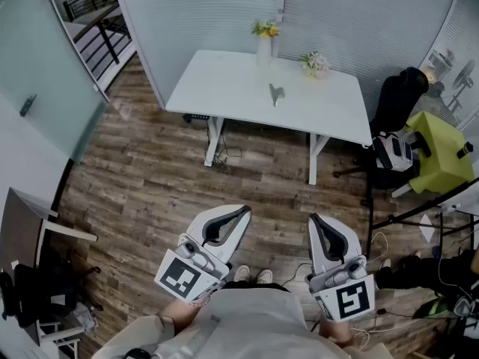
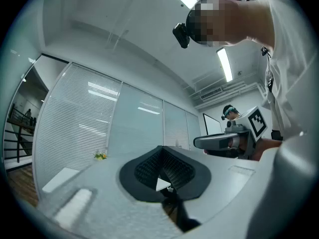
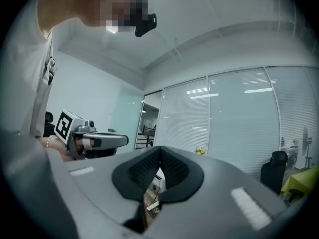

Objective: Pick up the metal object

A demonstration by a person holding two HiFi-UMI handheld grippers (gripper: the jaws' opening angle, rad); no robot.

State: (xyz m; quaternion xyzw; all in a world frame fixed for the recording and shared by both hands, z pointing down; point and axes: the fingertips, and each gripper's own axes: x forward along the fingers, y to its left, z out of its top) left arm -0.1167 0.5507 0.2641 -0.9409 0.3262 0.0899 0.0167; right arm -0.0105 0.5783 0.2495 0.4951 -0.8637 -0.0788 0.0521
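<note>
Two grippers sit close to our body, both aimed across the wooden floor toward the white table (image 1: 217, 81). The left gripper (image 1: 241, 214) has its pads pressed together with nothing between them, and the right gripper (image 1: 315, 220) is likewise closed and empty. The metal object (image 1: 276, 93) lies on the tabletop, well apart from both grippers. It is just in front of the vase of flowers (image 1: 264, 43), and a smaller posy (image 1: 315, 64) stands to its right. We judge the approach as not yet begun. If we arrive with closed jaws, the tips would push the object along the table rather than straddle it. If we come in too high or too far, we could strike the vase and tip it. The object looks small and low, so a shallow pinch may let it slip.
</note>
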